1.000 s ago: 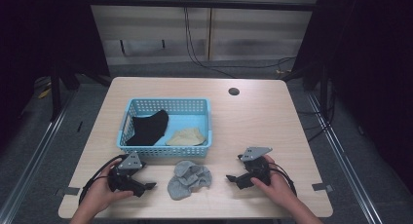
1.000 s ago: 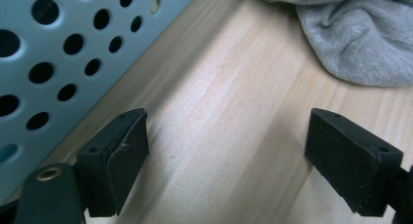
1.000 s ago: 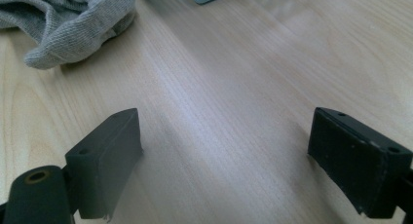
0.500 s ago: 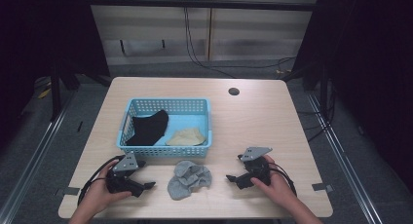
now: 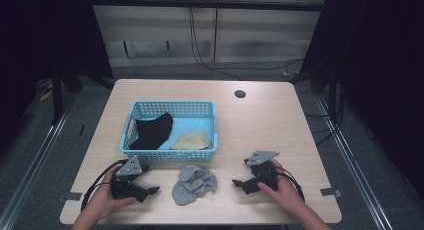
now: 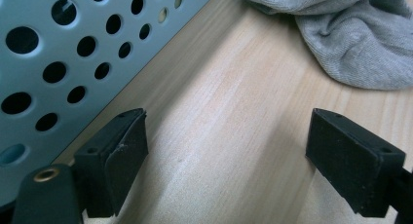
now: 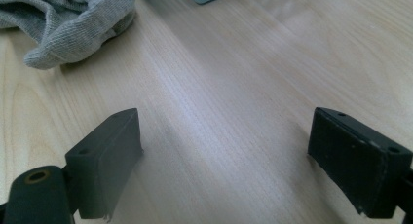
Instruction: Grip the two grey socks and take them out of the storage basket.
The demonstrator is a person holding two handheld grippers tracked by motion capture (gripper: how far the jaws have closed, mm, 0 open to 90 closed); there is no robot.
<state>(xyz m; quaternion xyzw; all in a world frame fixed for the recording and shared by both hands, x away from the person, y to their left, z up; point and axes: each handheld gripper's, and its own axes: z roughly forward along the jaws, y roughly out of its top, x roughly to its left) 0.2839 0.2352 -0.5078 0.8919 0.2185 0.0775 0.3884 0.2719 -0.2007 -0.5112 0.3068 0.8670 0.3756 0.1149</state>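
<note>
My left claw [image 5: 150, 191] and right claw [image 5: 239, 182] both rest low on the counter [image 5: 260, 125], each released, jaws spread wide with nothing between them. The crumpled grey sock [image 5: 195, 184] lies between them: at about three o'clock from the left claw, nine o'clock from the right, both roughly equally near. Its long axis runs slantwise, from seven toward one o'clock. Farther off, at twelve, the blue basket [image 5: 170, 108] holds a black sock [image 5: 152, 131] and a cream sock [image 5: 191, 140].

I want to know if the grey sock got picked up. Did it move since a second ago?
No. The grey sock lies in the same spot on the table, just in front of the blue basket, between the two grippers.
</note>
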